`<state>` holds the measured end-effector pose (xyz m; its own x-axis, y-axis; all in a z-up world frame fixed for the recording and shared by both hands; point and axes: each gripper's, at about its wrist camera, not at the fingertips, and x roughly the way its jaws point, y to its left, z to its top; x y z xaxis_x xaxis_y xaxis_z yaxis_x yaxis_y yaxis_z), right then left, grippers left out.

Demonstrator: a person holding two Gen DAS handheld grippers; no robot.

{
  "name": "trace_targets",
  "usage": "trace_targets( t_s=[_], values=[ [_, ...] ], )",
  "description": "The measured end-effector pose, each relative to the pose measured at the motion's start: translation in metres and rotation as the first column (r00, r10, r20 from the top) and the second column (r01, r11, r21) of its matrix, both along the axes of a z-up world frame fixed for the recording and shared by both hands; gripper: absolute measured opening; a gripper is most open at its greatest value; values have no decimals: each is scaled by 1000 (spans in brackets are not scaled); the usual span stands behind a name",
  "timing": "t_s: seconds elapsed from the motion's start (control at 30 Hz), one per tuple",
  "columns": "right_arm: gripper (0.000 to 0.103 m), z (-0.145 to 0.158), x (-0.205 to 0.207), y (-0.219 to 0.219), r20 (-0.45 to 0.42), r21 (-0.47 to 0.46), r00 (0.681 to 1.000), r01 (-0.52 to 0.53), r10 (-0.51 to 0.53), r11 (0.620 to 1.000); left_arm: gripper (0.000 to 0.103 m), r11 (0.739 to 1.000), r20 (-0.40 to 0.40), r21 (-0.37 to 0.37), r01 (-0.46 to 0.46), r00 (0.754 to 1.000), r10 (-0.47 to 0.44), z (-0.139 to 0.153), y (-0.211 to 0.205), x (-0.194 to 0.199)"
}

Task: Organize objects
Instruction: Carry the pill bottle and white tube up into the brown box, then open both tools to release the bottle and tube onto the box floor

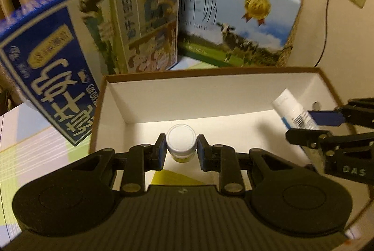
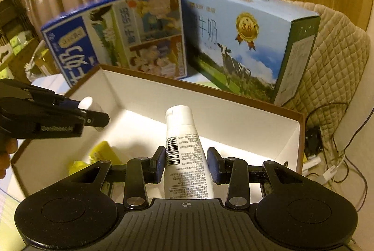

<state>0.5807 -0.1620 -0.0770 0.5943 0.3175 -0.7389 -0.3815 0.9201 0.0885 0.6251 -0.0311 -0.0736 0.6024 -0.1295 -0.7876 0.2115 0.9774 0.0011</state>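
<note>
You have two items in transit, both over the open brown-edged cardboard box with white inner walls (image 1: 233,97). Your left gripper (image 1: 181,149) pinches a small round jar with a smooth white plastic lid (image 1: 181,141) by its sides, the blue pads pressed against it, and holds it above the box floor near the middle. Your right gripper (image 2: 187,163) carries a white squeeze tube printed with a barcode and small text (image 2: 184,148), cap forward; the left pad touches the tube, while the right pad looks slightly off it, so I judge the hold light rather than firm.

As for progress, I judge it partly done: crumpled yellow packets (image 2: 102,153) already lie in the box's left part, glossy and soft-looking, and a flat yellow-green piece (image 1: 173,177) shows under the jar. The jar and tube are not yet set down, so both releases remain. What else waits outside the box I cannot tell.

Behind the box stand a dark blue printed milk carton (image 1: 77,64), tilted, and a pale blue milk carton showing a cow and gold medal (image 2: 247,45), both smooth card. A quilted beige cover (image 2: 336,68) hangs at the right.
</note>
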Motion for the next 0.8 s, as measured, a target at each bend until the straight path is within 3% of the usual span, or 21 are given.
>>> trace_targets(
  t_s=[0.5, 0.63, 0.8],
  values=[
    [36, -29, 30, 2, -69, -45, 998, 7, -10, 999, 24, 1000, -85, 13, 19, 996, -18, -43, -18, 39],
    [36, -34, 32, 5, -83, -55, 997, 3, -8, 998, 39, 998, -62, 55, 33, 998, -30, -39, -22, 39],
    [36, -36, 35, 5, -100, -44, 995, 7, -11, 999, 49, 999, -67, 31, 21, 998, -19, -34, -19, 39]
  ],
)
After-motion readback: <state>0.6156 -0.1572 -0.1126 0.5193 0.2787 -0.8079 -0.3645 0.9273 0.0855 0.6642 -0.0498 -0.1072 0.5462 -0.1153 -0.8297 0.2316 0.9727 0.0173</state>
